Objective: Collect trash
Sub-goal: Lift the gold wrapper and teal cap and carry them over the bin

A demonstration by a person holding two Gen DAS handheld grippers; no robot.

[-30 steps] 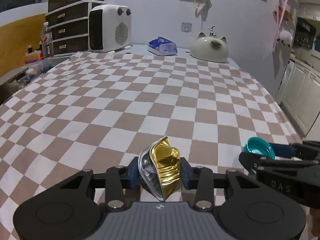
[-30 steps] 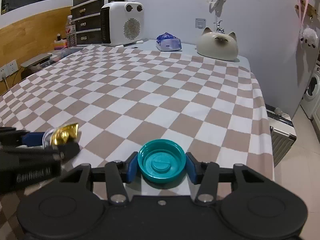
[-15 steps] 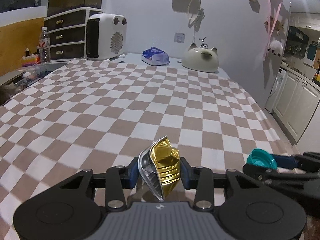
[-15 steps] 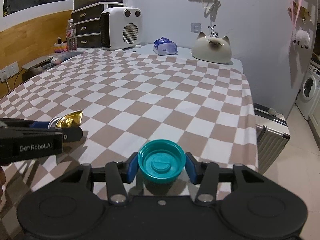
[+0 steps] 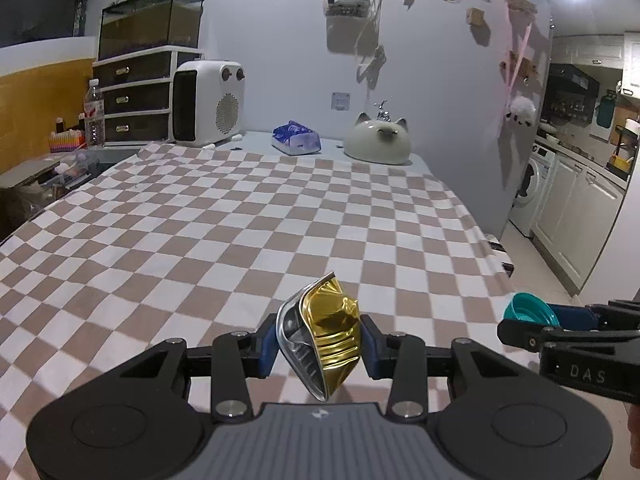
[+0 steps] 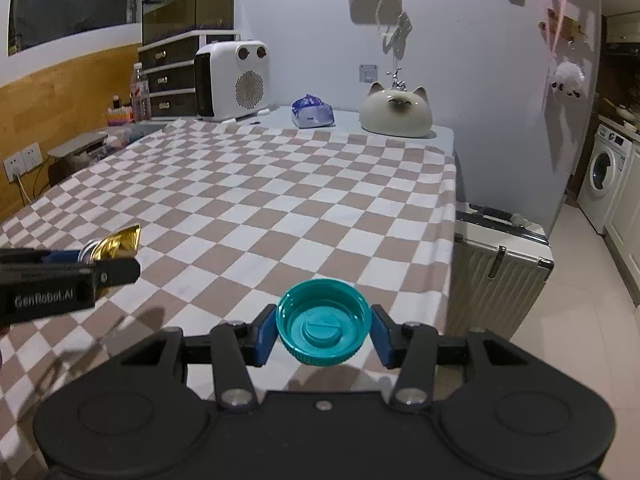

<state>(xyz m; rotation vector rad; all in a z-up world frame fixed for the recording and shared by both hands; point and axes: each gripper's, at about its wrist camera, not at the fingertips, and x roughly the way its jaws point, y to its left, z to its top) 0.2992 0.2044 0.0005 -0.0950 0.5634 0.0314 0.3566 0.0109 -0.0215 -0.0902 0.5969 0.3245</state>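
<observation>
Both grippers are rising away from the checkered tablecloth [image 5: 240, 208] compared with a second ago, the near edge now sitting farther below. Your left gripper [image 5: 319, 344] is clamping a crumpled gold foil wrapper [image 5: 324, 340] between its blue pads [image 5: 267, 344], fingers narrowed onto it. Your right gripper [image 6: 323, 330] is squeezing a teal bottle cap [image 6: 323, 327], open side up, beyond the tabletop's right edge, near a suitcase [image 6: 496, 264]. Each gripper's far side is showing only partly in the other's view.
</observation>
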